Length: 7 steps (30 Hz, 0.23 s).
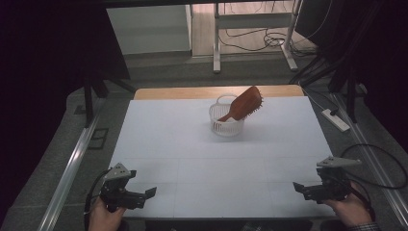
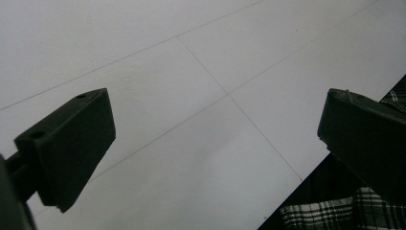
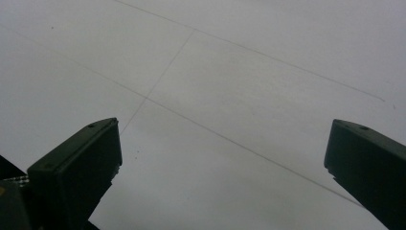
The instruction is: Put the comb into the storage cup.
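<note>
Hairbrush (image 1: 245, 104) leaning head-up in white basket (image 1: 226, 122) at far centre of desk (image 1: 192, 163); rigid, light wood, best gripped at its paddle head. Left hand-held gripper (image 1: 150, 194) and right hand-held gripper (image 1: 298, 187) are resting wide, empty, near corners.

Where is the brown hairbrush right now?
In the high view, the brown hairbrush stands tilted in the small white basket toward the far middle of the white table, its head leaning out to the right.
</note>
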Tool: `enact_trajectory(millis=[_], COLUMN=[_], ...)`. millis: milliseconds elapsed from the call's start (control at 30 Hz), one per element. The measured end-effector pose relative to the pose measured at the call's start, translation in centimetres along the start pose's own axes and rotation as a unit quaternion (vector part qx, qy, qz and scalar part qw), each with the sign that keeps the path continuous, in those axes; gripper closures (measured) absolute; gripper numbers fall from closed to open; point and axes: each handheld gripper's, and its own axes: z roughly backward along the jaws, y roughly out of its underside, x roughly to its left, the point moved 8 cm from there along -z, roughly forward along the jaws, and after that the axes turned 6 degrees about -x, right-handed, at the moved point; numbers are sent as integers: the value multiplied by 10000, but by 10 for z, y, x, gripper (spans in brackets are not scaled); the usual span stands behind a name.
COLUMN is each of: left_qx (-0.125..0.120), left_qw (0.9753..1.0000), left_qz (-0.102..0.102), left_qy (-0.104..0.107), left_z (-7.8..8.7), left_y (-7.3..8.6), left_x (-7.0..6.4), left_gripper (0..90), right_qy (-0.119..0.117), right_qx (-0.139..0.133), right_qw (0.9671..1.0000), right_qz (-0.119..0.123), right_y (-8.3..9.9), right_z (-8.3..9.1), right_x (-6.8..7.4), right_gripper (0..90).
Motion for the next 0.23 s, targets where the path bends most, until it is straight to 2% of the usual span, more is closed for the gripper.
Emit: enact_trajectory(millis=[233], left_qx=[-4], left_qw=[10000], left_qz=[5], left_qy=[-1], left_z=[-1], left_y=[-1], left_x=[0], left_gripper=[1], right_qy=[85], right_qx=[-15], right_qw=[9999], right_qz=[65], right_y=[2], right_z=[4], right_x=[0], right_gripper=[0])
